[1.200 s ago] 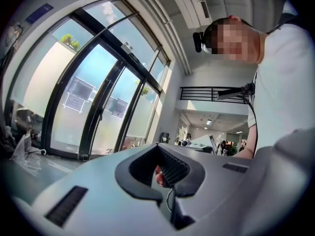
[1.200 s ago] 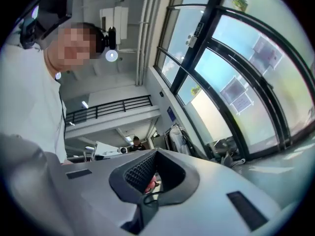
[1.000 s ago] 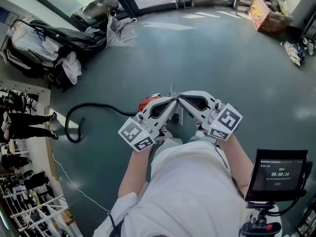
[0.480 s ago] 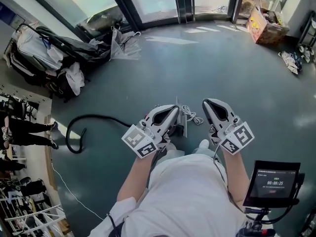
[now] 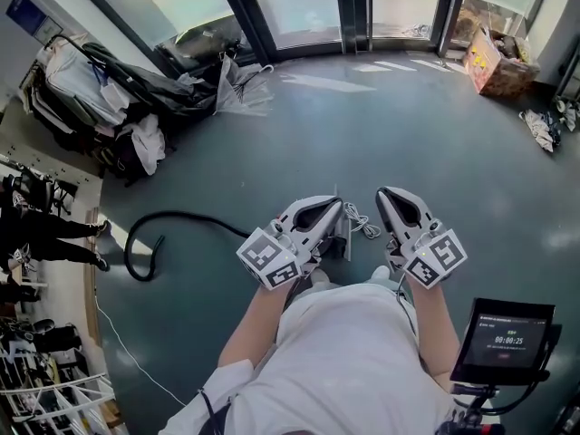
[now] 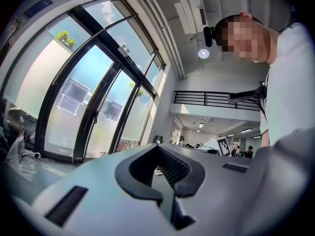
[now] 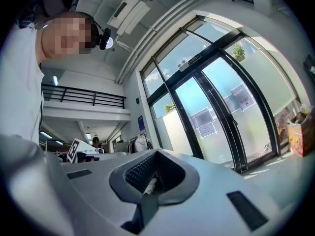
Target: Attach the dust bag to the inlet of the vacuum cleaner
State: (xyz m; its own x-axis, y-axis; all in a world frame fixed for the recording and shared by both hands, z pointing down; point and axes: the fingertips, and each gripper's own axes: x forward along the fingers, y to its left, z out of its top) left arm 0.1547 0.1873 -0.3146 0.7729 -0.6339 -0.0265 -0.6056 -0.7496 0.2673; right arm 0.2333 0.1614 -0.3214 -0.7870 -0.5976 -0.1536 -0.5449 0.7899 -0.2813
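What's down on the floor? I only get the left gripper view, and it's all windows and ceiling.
Observer: The head view shows a black hose curling over the floor, off to the left of the left hand-held gripper.
Operator: Anything by the other one?
Observer: A white cord lies in a small tangle between it, the right hand-held gripper, and the left one.
Operator: Is that right one open?
Observer: No. The right gripper view shows its jaws together.
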